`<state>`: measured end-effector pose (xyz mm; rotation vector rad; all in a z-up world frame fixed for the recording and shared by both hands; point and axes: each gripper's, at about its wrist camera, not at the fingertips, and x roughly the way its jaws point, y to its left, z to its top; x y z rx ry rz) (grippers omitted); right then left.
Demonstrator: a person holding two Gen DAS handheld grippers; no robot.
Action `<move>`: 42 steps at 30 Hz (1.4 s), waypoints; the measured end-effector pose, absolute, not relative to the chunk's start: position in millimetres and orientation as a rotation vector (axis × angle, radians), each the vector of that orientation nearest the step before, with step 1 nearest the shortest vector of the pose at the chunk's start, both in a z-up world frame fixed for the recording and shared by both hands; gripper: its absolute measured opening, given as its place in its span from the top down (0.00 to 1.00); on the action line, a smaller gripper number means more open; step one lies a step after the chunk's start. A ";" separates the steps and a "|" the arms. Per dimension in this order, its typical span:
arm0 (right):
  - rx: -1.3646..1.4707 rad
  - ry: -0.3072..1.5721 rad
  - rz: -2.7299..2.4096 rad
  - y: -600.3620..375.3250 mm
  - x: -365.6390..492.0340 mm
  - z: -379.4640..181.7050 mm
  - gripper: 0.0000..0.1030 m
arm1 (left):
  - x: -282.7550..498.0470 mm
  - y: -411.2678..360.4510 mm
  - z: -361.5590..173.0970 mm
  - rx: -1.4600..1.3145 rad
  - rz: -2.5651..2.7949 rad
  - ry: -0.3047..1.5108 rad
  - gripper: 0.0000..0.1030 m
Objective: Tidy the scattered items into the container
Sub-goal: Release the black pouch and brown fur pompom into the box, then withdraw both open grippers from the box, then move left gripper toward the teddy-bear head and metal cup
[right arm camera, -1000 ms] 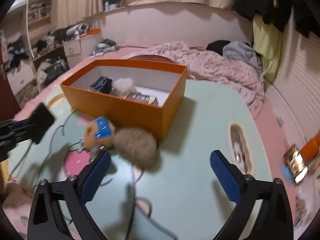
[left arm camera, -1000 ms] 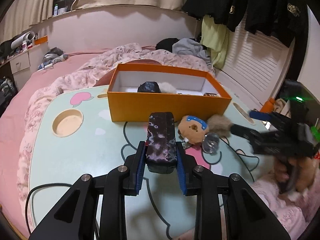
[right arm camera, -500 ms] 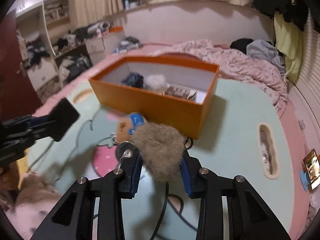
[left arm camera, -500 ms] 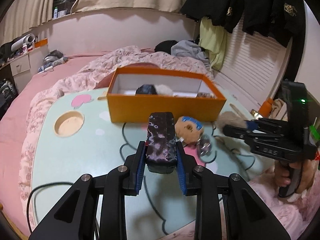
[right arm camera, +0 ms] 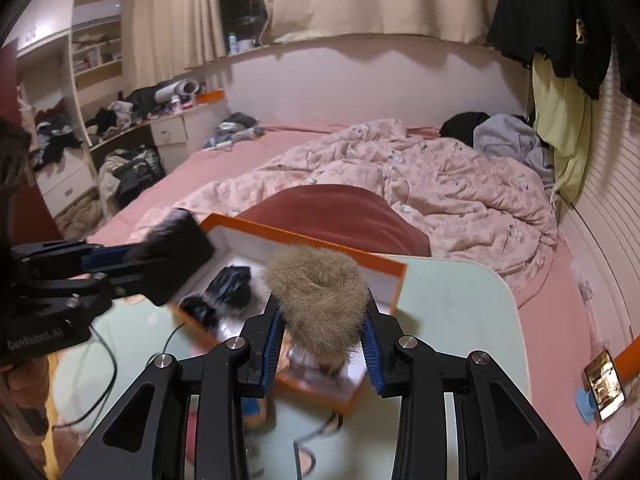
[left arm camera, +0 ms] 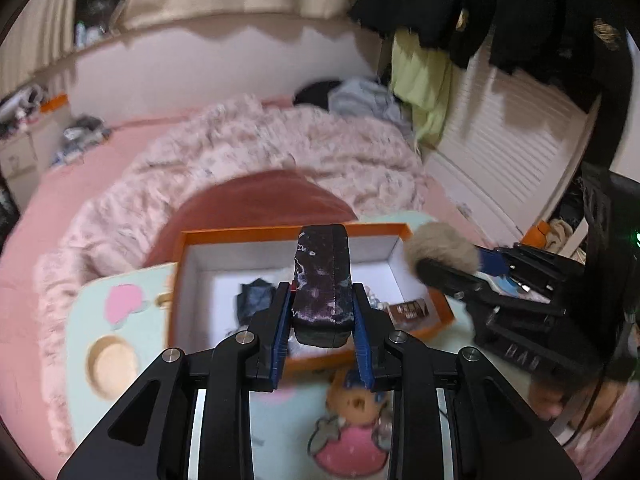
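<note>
both your tongs now hang over the orange box (left arm camera: 424,312), no longer low by the bench (left arm camera: 132,320). your left tongs (left arm camera: 322,316) stay clamped on the dark case (left arm camera: 322,276), and your right tongs (right arm camera: 322,344), just closed, grip the fur ball (right arm camera: 320,292). both look ready to drop in.

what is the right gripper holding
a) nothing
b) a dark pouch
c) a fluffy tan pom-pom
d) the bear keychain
c: in the right wrist view the right gripper has its blue fingers pressed on a fluffy tan pom-pom, above the orange box.
</note>
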<state>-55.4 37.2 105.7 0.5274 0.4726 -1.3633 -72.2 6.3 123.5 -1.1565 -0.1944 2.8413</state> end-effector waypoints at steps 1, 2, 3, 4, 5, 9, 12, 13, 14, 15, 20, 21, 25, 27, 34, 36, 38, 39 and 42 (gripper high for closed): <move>0.531 0.485 -1.380 29.6 -55.1 100.9 0.58 | -86.8 4.5 112.7 -1.233 2.814 -0.209 0.57; 0.538 0.508 -1.403 23.9 -54.2 95.6 0.37 | -97.1 0.0 101.0 -1.324 2.819 -0.229 0.51; 0.547 0.531 -1.438 20.6 -53.9 90.4 0.28 | -100.2 -5.1 92.8 -1.369 2.840 -0.269 0.45; 0.547 0.524 -1.465 22.0 -54.2 87.0 0.28 | -97.3 -13.6 85.6 -1.357 2.870 -0.361 0.45; 0.546 0.499 -1.461 26.8 -55.2 84.8 0.28 | -91.7 -20.0 81.4 -1.314 2.872 -0.443 0.45; 0.553 0.465 -1.447 43.3 -62.4 83.7 0.28 | -70.2 -30.7 79.7 -1.268 2.841 -0.509 0.45; 0.550 0.419 -1.447 62.0 -67.8 97.0 0.28 | -46.9 -29.5 101.1 -1.180 2.924 -0.436 0.45; 0.551 0.400 -1.436 69.9 -68.8 101.6 0.28 | -37.4 -25.4 108.2 -1.152 2.931 -0.407 0.43; 0.552 0.387 -1.426 77.7 -69.0 105.1 0.28 | -28.8 -22.6 112.1 -1.141 2.929 -0.377 0.39; 0.551 0.386 -1.420 89.8 -67.7 107.1 0.26 | -16.7 -17.6 115.3 -1.147 2.925 -0.328 0.28; 0.550 0.519 -1.424 130.7 -54.0 77.4 0.26 | 23.0 -4.3 91.2 -1.219 2.922 -0.101 0.23; 0.550 0.570 -1.437 136.1 -50.5 64.2 0.26 | 28.3 -2.7 81.1 -1.254 2.934 -0.076 0.23; 0.559 0.700 -1.466 138.2 -40.4 24.8 0.26 | 39.0 -6.5 44.5 -1.338 3.026 -0.094 0.23; 0.583 0.728 -1.482 136.2 -38.8 11.5 0.26 | 37.9 -4.3 32.2 -1.361 2.984 -0.104 0.23; 0.658 0.648 -1.501 141.0 -51.3 -6.3 0.00 | 24.7 -6.5 6.2 -1.472 2.935 -0.135 0.00; 0.652 0.645 -1.504 142.0 -51.1 -7.6 0.00 | 24.5 -6.8 5.6 -1.466 2.939 -0.138 0.00; 0.650 0.643 -1.506 141.5 -51.2 -7.2 0.00 | 25.5 -6.6 4.0 -1.457 2.945 -0.139 0.00; 0.650 0.642 -1.506 141.4 -51.5 -6.9 0.00 | 26.2 -6.5 4.6 -1.456 2.946 -0.139 0.00; 0.651 0.643 -1.506 141.5 -51.5 -7.2 0.00 | 26.4 -6.5 5.1 -1.455 2.947 -0.139 0.00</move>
